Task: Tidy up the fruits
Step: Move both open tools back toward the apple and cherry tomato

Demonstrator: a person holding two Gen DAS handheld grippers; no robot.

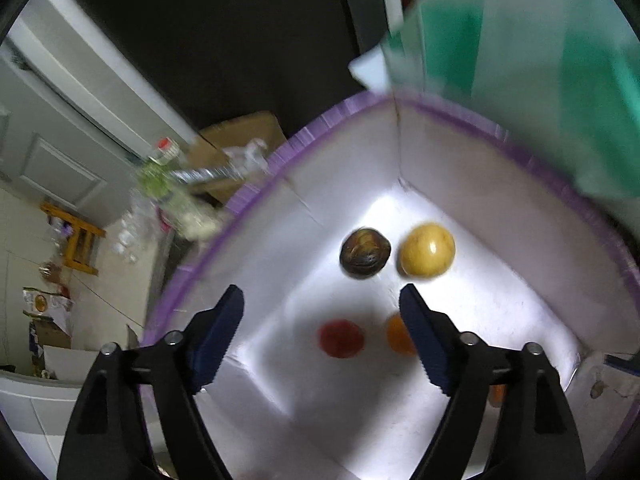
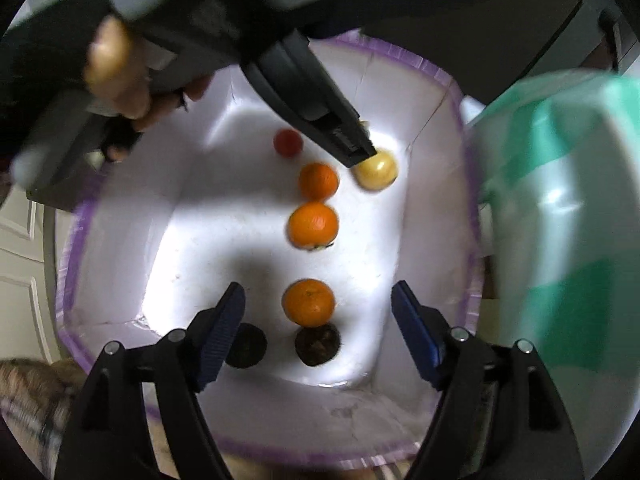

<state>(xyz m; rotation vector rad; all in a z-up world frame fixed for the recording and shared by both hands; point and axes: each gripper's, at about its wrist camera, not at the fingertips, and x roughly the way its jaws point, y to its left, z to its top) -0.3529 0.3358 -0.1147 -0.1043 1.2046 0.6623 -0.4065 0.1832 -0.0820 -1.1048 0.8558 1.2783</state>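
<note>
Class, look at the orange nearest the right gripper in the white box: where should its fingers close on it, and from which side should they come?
Grip the nearest orange across its widest middle, coming straight down from above with the right gripper already open over it. It is round, so any width works, but a dark fruit sits close behind it, so keep the fingers to its left and right sides.

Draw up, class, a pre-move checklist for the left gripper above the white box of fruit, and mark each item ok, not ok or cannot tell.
1. Left gripper open and empty: ok.
2. Right gripper open and empty: ok.
3. Dark fruit and yellow fruit lie apart, just ahead of the left fingertips: ok.
4. Red fruit fully in sight between the left fingers: ok, though blurred.
5. Orange fruit unobstructed: not ok, the left gripper's finger partly hides it.
6. Left gripper's height above the floor of the white box: cannot tell.
</note>
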